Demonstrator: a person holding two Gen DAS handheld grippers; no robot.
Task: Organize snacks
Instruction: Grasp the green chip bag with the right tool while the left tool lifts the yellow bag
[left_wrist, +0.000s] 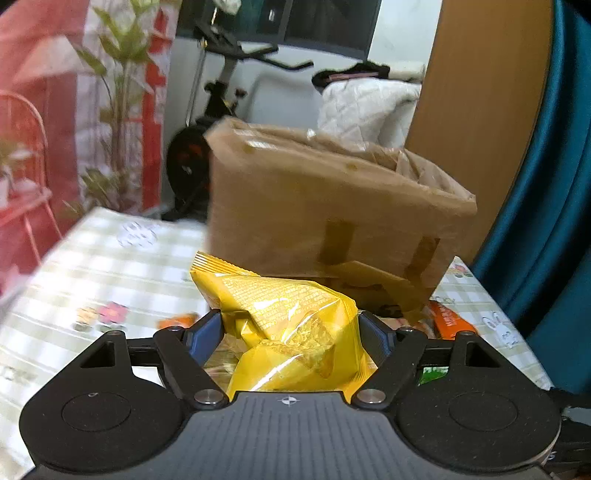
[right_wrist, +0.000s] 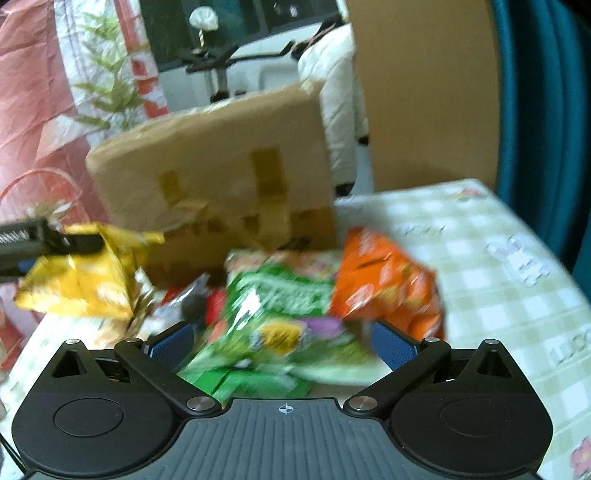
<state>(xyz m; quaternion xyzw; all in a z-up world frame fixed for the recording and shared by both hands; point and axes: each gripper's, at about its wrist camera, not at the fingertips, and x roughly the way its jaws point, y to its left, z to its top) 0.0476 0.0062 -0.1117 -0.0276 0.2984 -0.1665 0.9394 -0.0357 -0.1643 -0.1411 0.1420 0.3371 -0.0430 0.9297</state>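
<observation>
The left gripper (left_wrist: 291, 332) is clasping the yellow snack bag (left_wrist: 284, 321) aloft before the cardboard box (left_wrist: 332, 206), likely needing carrying over its rim, while the right gripper (right_wrist: 282, 341) is hovering spread over the green packet (right_wrist: 273, 332).

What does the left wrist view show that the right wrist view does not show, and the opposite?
Only the left wrist view shows the left gripper head-on, its blue pads pressing the yellow snack bag, and the cardboard box with its open top.

Only the right wrist view shows the right gripper, jaws open over a green snack bag, not pressing it, and the full pile.

Both show the yellow bag, the box, an orange snack bag and the checked tablecloth.
</observation>
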